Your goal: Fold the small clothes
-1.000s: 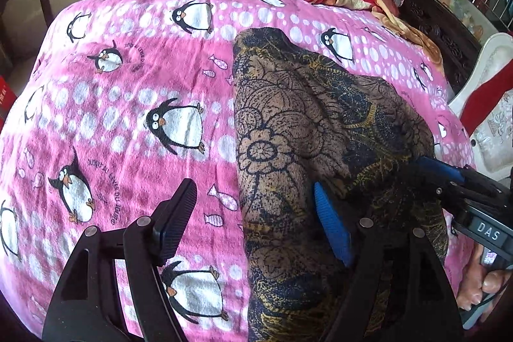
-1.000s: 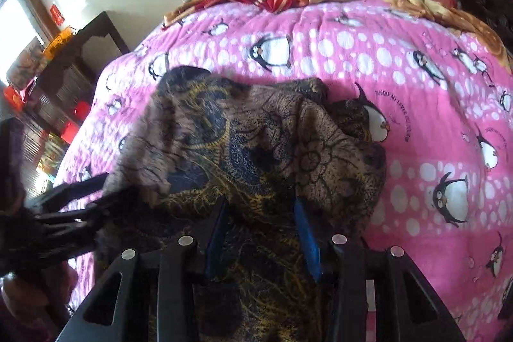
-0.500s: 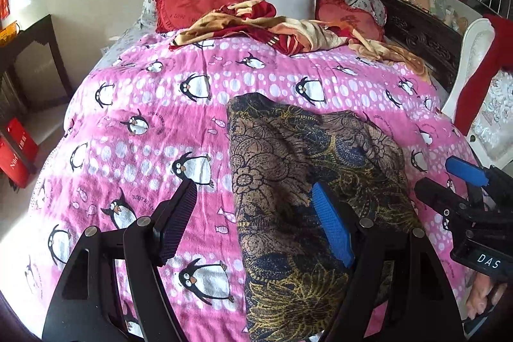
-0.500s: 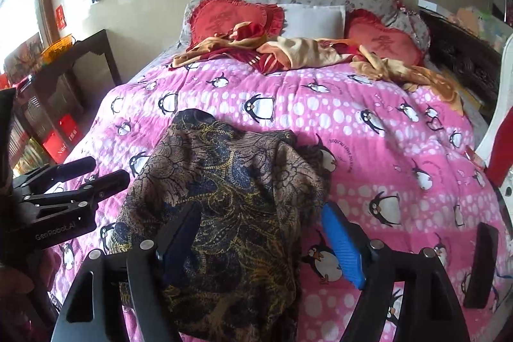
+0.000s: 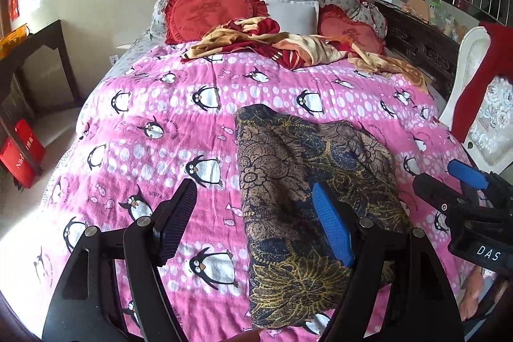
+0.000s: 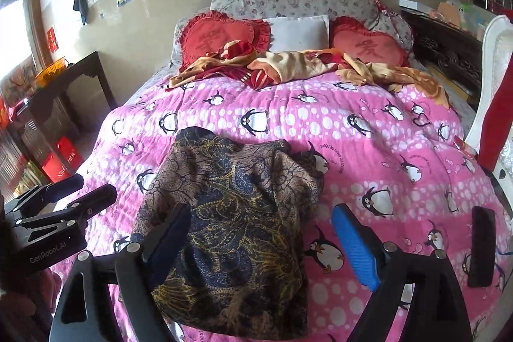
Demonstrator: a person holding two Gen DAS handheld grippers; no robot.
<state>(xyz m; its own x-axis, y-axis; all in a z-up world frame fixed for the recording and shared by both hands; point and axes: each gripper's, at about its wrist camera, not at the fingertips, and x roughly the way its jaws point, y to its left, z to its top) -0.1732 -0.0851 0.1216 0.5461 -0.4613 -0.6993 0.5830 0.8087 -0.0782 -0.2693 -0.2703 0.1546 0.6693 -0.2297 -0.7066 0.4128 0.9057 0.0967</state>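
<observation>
A dark brown and navy garment with a gold floral print [image 5: 307, 181] lies folded into a long strip on the pink penguin blanket [image 5: 179, 117]; it also shows in the right wrist view [image 6: 237, 213]. My left gripper [image 5: 253, 226] is open and empty, held above the garment's left edge near the bed's front. My right gripper [image 6: 259, 242] is open and empty above the garment's near right part. Each gripper appears in the other's view, the right one [image 5: 461, 181] at the garment's right and the left one [image 6: 77, 197] at its left.
Red heart cushions [image 5: 208, 12], a white pillow [image 5: 288, 12] and rumpled red and tan cloth [image 5: 275, 44] lie at the head of the bed. A dark side table [image 5: 35, 53] and red boxes [image 5: 22, 153] stand left. A white chair with red cloth [image 5: 474, 79] stands right.
Both grippers have pulled back and up from the garment. The right gripper, shut on the cloth a second ago, has opened and let it go. The garment now lies flat.
</observation>
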